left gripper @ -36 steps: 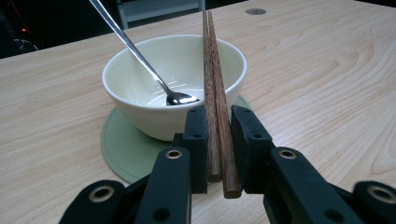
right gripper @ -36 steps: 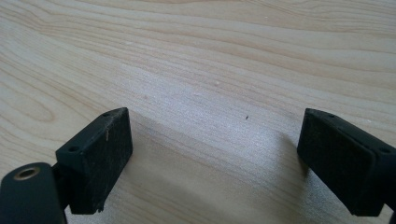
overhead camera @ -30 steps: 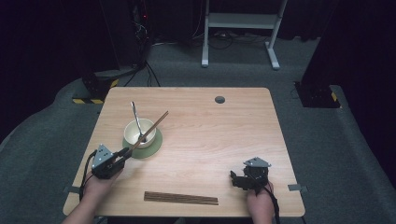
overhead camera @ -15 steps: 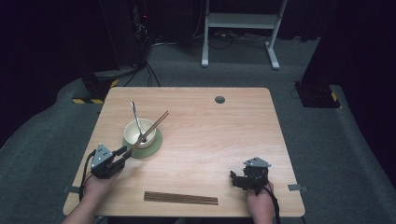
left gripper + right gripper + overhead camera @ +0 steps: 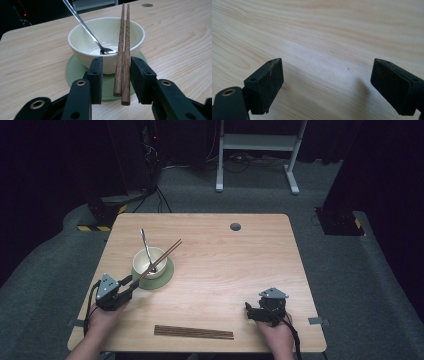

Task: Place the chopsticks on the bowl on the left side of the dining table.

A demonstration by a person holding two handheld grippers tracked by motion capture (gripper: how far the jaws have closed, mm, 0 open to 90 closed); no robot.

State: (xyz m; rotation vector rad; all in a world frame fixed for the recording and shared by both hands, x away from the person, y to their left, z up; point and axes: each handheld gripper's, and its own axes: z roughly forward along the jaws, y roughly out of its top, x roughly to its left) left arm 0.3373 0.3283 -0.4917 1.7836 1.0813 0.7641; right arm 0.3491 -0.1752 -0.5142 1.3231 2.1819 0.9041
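My table carries everything. Toward its left edge a green saucer sits under a cream bowl, and a spoon leans in the bowl with its handle pointing at the far edge. A pair of chopsticks rests across the bowl's rim, near ends slanting down toward the near-left corner. A second bundle of sticks lies flat along the near edge. My left claw sits at the near-left, just beside the saucer; in the left gripper view its jaws are narrowed around the chopsticks' near ends, one stick touching the right jaw, a gap on the other side. My right claw rests near the near-right corner, jaws wide over bare wood
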